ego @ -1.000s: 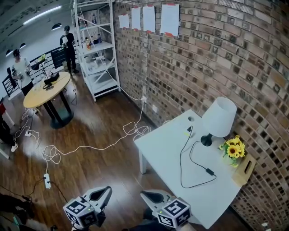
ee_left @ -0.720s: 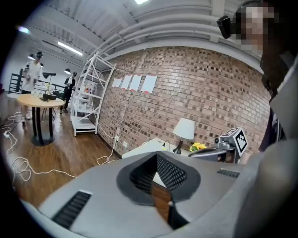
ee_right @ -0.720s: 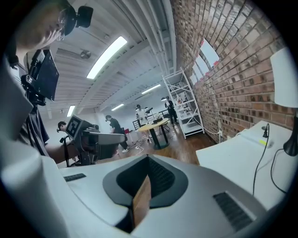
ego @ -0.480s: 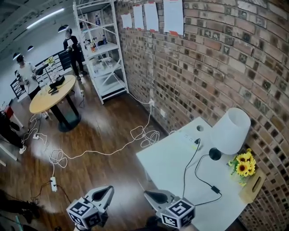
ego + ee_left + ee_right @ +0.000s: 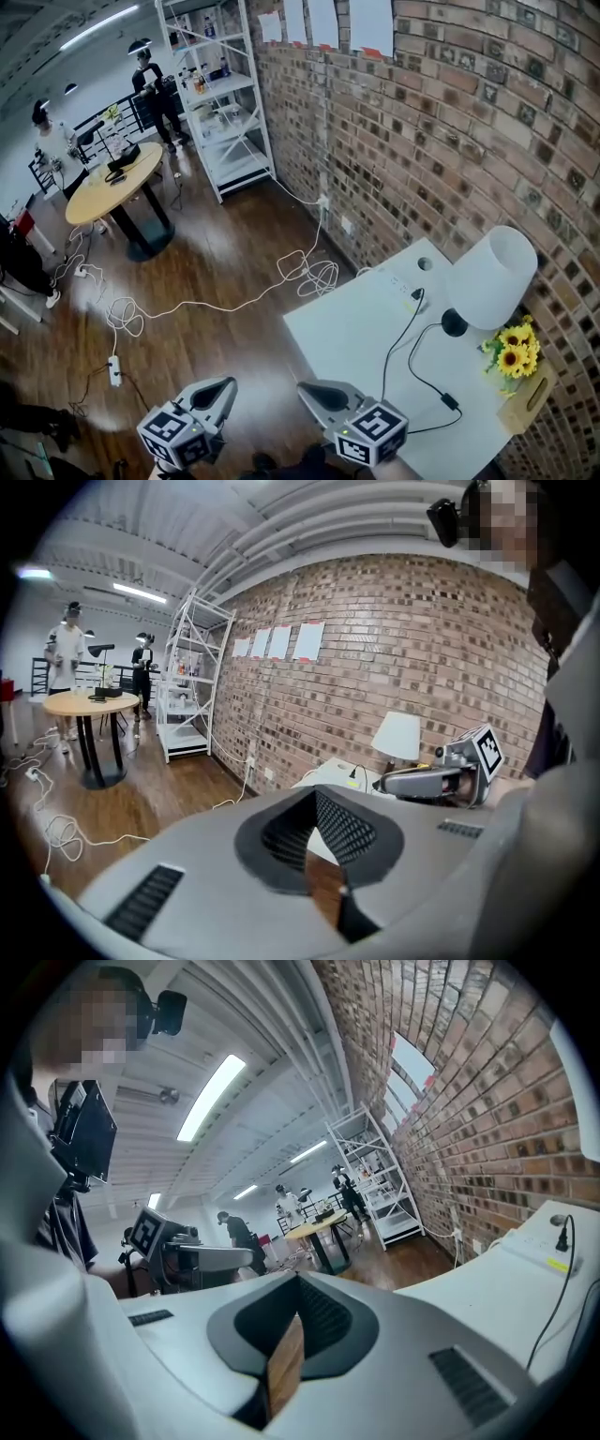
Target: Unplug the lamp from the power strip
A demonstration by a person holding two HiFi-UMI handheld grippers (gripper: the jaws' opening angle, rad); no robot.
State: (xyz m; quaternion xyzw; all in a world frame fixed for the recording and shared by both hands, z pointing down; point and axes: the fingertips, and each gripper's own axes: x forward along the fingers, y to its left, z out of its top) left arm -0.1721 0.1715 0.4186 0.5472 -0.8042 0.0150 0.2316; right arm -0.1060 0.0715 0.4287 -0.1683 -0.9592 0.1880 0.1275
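Note:
The lamp (image 5: 492, 277) with a white shade stands on the white table (image 5: 356, 328) by the brick wall. Its black cable (image 5: 412, 361) loops across the tabletop to a black plug (image 5: 417, 298) sitting in the white power strip (image 5: 401, 281) at the table's far edge. My left gripper (image 5: 223, 389) and right gripper (image 5: 311, 392) hang low in the head view, short of the table, both shut and empty. The left gripper view shows its own shut jaws (image 5: 314, 794), the right gripper (image 5: 394, 782) and the lamp (image 5: 397, 735). The right gripper view shows shut jaws (image 5: 298, 1283) and the plug (image 5: 562, 1237).
Sunflowers (image 5: 516, 347) and a wooden box (image 5: 528, 398) sit beside the lamp. White cables (image 5: 300, 272) trail over the wood floor from a wall outlet (image 5: 323, 202) to a floor strip (image 5: 114, 370). Farther off are a white shelf unit (image 5: 225, 94), a round table (image 5: 112, 183) and people.
The head view has shifted toward the table, so the lamp and table sit further right and larger. Both grippers stay low in front, still shut.

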